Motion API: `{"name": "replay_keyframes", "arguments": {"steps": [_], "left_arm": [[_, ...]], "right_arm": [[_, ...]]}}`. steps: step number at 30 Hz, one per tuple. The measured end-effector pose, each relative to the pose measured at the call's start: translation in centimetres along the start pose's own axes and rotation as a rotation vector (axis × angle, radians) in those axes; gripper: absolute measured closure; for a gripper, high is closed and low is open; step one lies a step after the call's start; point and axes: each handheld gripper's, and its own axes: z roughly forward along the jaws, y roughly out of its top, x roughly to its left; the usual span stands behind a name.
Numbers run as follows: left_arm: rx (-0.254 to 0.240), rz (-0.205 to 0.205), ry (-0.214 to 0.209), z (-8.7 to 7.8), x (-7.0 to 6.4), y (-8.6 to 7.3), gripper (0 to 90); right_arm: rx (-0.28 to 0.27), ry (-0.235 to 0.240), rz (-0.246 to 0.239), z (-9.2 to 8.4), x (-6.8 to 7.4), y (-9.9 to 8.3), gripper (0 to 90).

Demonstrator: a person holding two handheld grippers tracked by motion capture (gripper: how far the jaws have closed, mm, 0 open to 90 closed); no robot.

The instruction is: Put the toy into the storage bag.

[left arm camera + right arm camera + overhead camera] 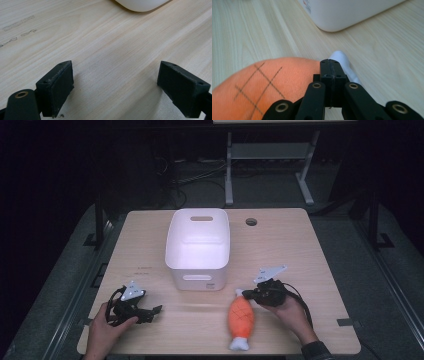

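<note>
The right gripper [246, 294], jaws pressed together, holds nothing, just beside the orange plush drumstick [242, 316]; the left gripper [156, 310] rests wide at seven o'clock of the white bin [198, 247] on the worktop [300, 255].

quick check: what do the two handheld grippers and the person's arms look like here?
Both grippers, left gripper and right gripper, are black, each topped with a grey three-cornered plate. A black cable loops off each one. The jaws are flat, black, rectangular blocks on linkage arms with brass-coloured pivot bushings. The right hand comes out of a dark knitted cuff; the left hand shows no sleeve in frame.
</note>
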Motion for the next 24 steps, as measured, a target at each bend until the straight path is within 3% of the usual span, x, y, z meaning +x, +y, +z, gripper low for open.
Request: {"name": "replay_keyframes", "arguments": {"steps": [24], "left_arm": [[0.0,-0.001,-0.001,0.0,0.0,0.0,12.6]], "right_arm": [[0.037,0.096,-0.089,4.0,2.1,3.8,89.9]]}}
